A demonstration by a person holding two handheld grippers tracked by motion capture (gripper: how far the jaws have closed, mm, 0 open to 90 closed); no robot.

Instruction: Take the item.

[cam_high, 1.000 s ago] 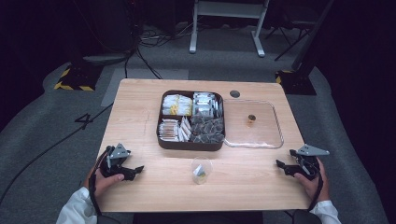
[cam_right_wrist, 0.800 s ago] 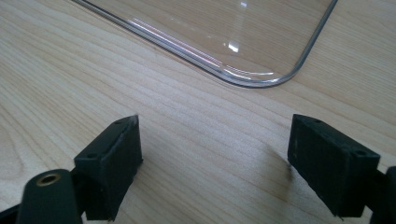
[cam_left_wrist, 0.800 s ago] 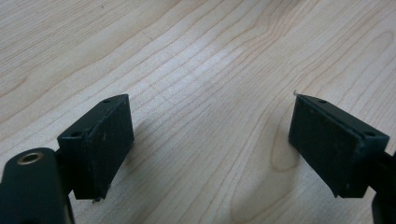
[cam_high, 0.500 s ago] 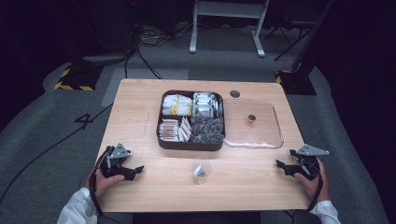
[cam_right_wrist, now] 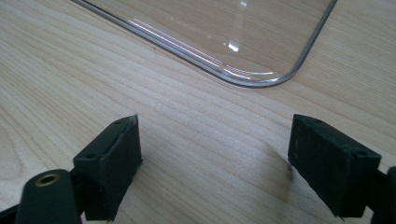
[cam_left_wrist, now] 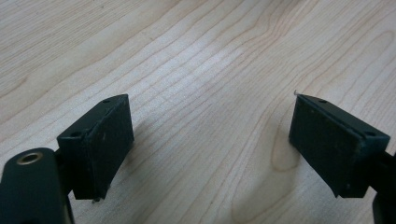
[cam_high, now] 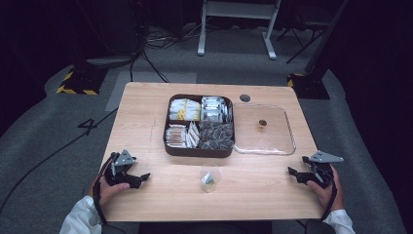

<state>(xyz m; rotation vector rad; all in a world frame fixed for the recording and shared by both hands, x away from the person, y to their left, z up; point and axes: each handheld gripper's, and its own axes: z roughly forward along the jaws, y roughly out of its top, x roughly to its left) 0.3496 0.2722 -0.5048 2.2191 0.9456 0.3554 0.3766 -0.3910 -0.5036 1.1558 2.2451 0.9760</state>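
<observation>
A dim room around a lit wooden table

The table [cam_high: 146, 117] sits mid-frame on grey carpet [cam_high: 44, 146], which bears a "4" mark [cam_high: 90, 124] at left. A white frame [cam_high: 238, 24] stands at top centre, cables [cam_high: 160, 41] trail at upper left, and a yellow-black striped base [cam_high: 75, 83] lies at left. The edges fall into darkness.
</observation>
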